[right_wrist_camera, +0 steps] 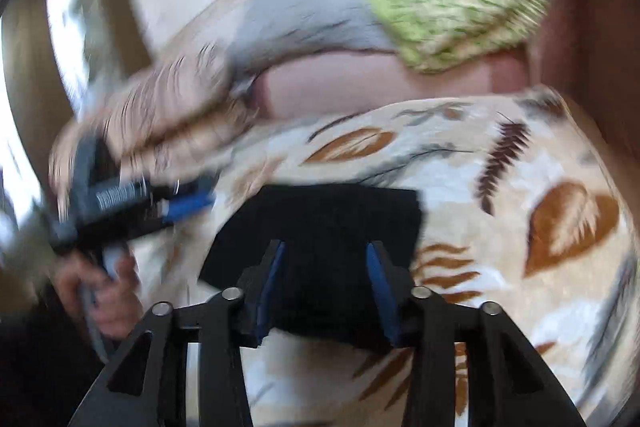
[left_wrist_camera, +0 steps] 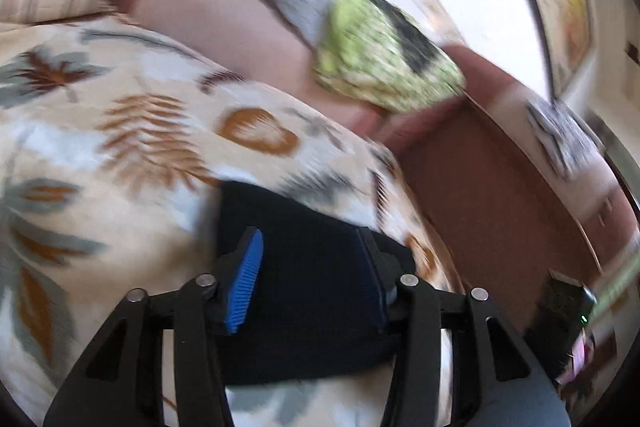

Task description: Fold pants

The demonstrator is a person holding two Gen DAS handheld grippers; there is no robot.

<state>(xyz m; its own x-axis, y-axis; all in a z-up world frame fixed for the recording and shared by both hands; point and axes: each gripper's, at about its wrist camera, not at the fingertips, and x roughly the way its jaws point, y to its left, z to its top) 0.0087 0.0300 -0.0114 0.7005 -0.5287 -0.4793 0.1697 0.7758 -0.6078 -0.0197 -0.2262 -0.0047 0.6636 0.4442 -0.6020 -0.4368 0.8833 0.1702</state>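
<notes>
The dark pants [right_wrist_camera: 320, 247] are lying folded into a small block on the leaf-print bedspread [right_wrist_camera: 520, 167], soft, light and likely to slump; pinching a folded edge looks best. Both the right gripper [right_wrist_camera: 326, 291] and left gripper [left_wrist_camera: 312, 279] are standing apart, gripping nothing.

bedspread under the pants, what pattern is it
Cream bedspread printed with brown and grey leaves, clearest in the right wrist view.

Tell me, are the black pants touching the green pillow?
Apart. The right wrist view shows the black pants lying on the leaf blanket, with blanket and pink cushion between them and the green pillow.
</notes>
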